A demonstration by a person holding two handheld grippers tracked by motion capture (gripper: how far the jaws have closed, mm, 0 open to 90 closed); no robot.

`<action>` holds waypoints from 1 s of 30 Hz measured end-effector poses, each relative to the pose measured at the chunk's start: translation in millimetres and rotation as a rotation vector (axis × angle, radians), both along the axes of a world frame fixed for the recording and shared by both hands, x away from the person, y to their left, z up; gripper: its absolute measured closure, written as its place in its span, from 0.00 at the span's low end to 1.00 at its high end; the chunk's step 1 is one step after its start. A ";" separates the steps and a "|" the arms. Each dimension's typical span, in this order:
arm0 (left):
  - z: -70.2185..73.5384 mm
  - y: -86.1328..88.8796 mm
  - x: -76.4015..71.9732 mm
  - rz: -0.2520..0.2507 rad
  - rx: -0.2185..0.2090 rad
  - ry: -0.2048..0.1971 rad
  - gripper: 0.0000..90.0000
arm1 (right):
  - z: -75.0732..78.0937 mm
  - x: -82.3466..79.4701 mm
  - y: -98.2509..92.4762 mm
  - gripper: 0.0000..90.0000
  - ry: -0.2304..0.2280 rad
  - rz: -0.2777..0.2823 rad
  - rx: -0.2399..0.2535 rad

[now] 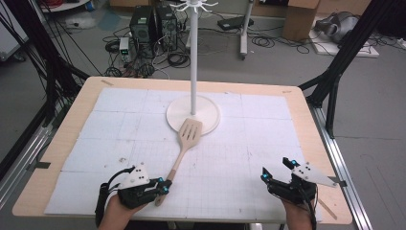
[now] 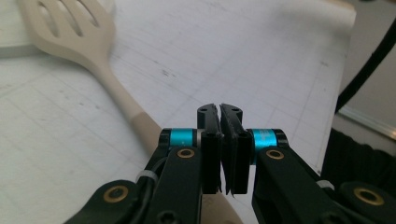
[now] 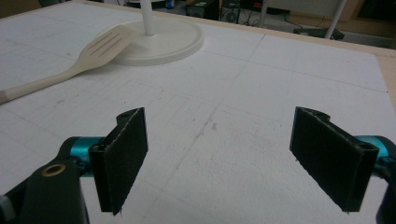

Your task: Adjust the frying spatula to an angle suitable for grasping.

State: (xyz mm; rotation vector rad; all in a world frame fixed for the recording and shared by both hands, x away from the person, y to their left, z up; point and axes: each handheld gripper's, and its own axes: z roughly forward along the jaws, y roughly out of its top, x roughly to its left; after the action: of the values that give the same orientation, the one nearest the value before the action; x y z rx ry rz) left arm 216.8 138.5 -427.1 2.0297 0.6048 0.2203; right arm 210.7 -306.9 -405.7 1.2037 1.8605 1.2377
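Observation:
A pale wooden slotted spatula [image 1: 184,143] lies on the white gridded mat, its head resting on the round base [image 1: 210,108] of a white hook stand. My left gripper [image 1: 166,184] is at the near end of the handle. In the left gripper view its jaws [image 2: 219,112] are pressed together with nothing visible between the pads; the spatula's handle [image 2: 126,105] runs past on their left and under them. My right gripper [image 1: 275,168] rests at the front right with jaws wide apart [image 3: 219,140] and nothing between them; the spatula [image 3: 93,51] lies far off to its left.
The stand's white pole [image 1: 193,57] rises from the base at the mat's far middle, hooks on top. The wooden table edge [image 1: 81,105] frames the mat [image 1: 268,134]. Black frame legs, computers and cables sit on the floor beyond.

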 end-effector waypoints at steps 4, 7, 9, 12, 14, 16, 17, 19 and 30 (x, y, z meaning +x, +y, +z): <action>-5.3 -3.3 0.3 -0.012 0.047 0.028 0.97 | 0.2 -0.5 0.2 0.20 -0.002 -0.002 0.000; -8.5 -7.8 -2.1 -0.032 0.063 0.039 0.97 | 0.1 -0.2 1.1 0.20 0.003 -0.001 0.000; -9.9 -9.0 -2.1 -0.033 0.080 0.041 0.97 | -0.2 0.4 1.5 0.20 0.002 0.001 -0.002; -15.1 -11.6 -2.2 -0.033 0.137 0.040 0.99 | -0.2 0.7 1.7 0.20 0.002 0.001 -0.003; -14.6 -12.1 -2.2 -0.029 0.140 0.049 0.99 | -0.2 0.7 1.4 0.20 0.003 0.001 -0.001; -13.6 -11.1 -2.4 -0.029 0.147 0.054 0.99 | -0.4 0.7 0.6 0.20 0.005 -0.001 -0.001; -13.3 -10.7 -2.5 -0.030 0.151 0.059 0.99 | -0.5 0.6 0.2 0.20 0.007 -0.003 0.002; -11.6 -9.1 -2.4 -0.026 0.162 0.072 0.99 | -0.5 0.6 0.0 0.20 0.005 -0.002 0.001; -6.1 1.1 1.4 0.021 0.205 0.135 1.00 | -0.4 0.3 -0.6 0.20 0.005 -0.003 0.002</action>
State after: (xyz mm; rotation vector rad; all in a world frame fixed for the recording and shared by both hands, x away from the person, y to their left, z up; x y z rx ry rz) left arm 218.2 139.6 -433.2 2.2503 0.7125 0.1634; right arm 211.0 -307.5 -406.1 1.2114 1.8611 1.2360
